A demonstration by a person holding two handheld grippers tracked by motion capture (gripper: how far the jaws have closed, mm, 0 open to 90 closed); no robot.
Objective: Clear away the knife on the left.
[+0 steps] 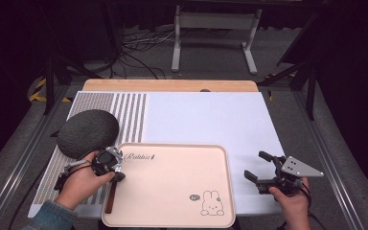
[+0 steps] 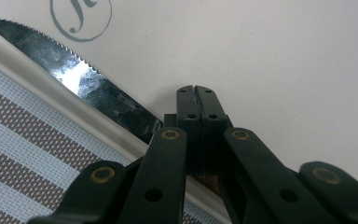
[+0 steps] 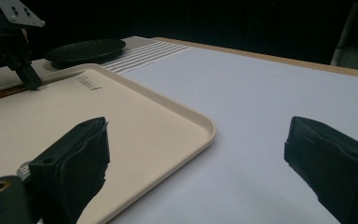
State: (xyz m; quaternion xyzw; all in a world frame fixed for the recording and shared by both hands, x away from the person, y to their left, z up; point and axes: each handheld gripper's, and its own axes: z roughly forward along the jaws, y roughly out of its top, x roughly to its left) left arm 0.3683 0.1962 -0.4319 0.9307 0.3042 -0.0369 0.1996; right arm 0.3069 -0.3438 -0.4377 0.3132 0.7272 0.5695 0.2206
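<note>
Two tongs going here: my left gripper is clamping the knife right at the tray's left rim, serrated blade lying along the edge. My right gripper is hanging with jaws spread wide, off the tray's right side over the white mat.

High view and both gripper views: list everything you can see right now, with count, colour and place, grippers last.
Tray: one, beige, rabbit print, near centre of the mat.
Knife: one, serrated steel blade, brown handle, along the tray's left rim.
Plate: one, dark grey, round, on the striped placemat, beyond the left hand.
Striped placemat: one, grey and white, left side.
White mat: one, over the wooden table.
Left gripper: black, shut at the knife; whether it grips it, unclear.
Right gripper: black, open, right of the tray.
</note>
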